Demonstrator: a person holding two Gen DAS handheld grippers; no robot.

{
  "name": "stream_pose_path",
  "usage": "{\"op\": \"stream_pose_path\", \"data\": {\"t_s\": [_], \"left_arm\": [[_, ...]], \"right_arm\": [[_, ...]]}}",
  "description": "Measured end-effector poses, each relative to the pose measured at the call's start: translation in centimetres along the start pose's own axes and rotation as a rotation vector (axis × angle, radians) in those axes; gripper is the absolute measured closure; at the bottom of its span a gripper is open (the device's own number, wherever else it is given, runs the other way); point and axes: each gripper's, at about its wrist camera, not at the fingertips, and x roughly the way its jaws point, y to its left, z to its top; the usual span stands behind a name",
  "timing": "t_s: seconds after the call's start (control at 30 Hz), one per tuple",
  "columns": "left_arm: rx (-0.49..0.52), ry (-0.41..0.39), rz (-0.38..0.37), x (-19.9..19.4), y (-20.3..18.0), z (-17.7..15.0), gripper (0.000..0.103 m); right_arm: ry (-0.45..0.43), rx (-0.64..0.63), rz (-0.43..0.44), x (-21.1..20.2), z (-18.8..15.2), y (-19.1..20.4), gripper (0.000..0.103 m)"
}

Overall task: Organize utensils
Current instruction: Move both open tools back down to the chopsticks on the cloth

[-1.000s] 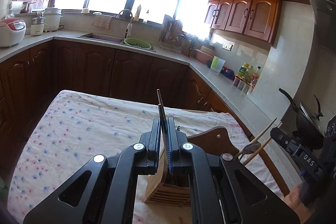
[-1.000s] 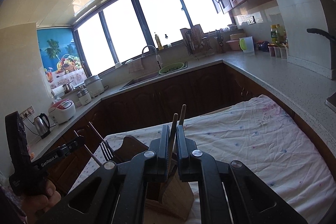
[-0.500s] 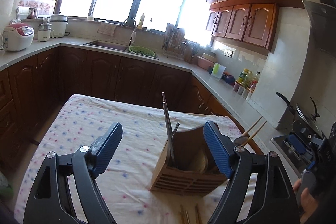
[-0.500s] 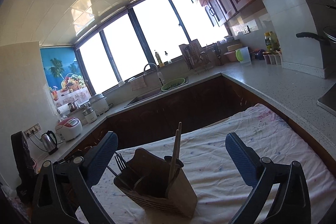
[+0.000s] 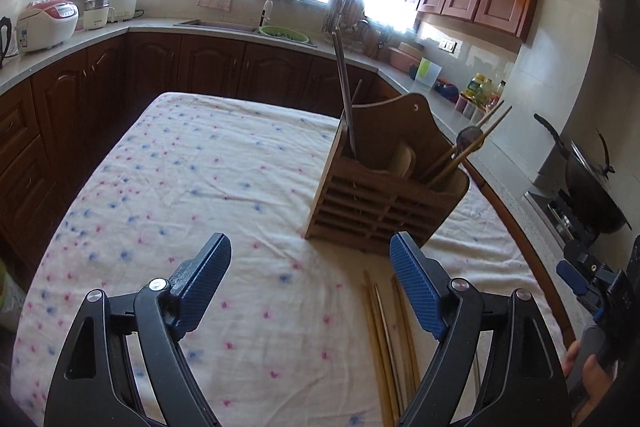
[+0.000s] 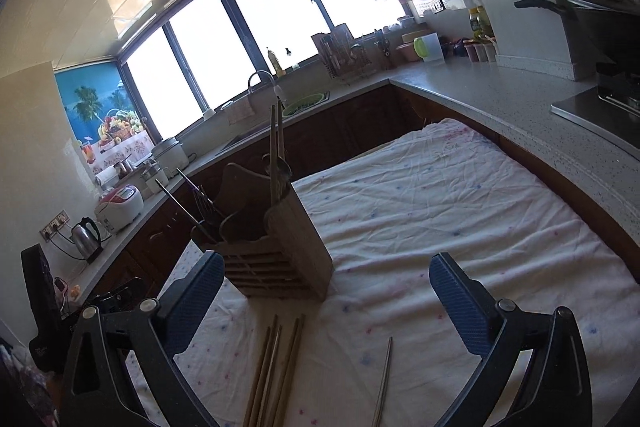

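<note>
Wooden utensil holder (image 5: 384, 187) stands toward the table's (image 5: 180, 163) far right corner; left gripper (image 5: 310, 283) spread wide, empty; loose chopsticks (image 5: 386, 343) near edge.
Right view: right gripper (image 6: 326, 291) spread, empty; holder (image 6: 276, 239) just beyond chopsticks (image 6: 276, 367).

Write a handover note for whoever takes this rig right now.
Left gripper: open, empty, above the tablecloth.
Right gripper: open, empty.
Wooden utensil holder stands on the cloth, already holding chopsticks, a fork and a spoon.
Left: wooden chopsticks lying in front of the holder, plus a single metal chopstick to their right. Pick these up and drop them in.
</note>
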Motion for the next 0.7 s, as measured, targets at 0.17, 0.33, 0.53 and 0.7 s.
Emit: {"op": "stream_pose_path", "data": {"t_s": [0.17,0.33,0.53,0.7], "left_arm": [[0.023,0.073,0.024,1.2,-1.0,-2.8,0.019],[0.094,0.163,0.043,3.6,-3.2,-4.4,0.019],[0.204,0.253,0.093,7.0,-5.8,-6.1,0.021],[0.244,0.316,0.101,9.0,-6.1,-7.7,0.038]], "right_arm": [[0.054,-0.003,-0.041,-0.8,-2.8,-1.1,0.0],[0.086,0.012,-0.06,-1.5,-4.5,-2.2,0.0],[0.099,0.01,-0.07,-1.8,-4.8,-2.3,0.0],[0.107,-0.011,-0.06,-1.5,-4.7,-1.8,0.001]]}}
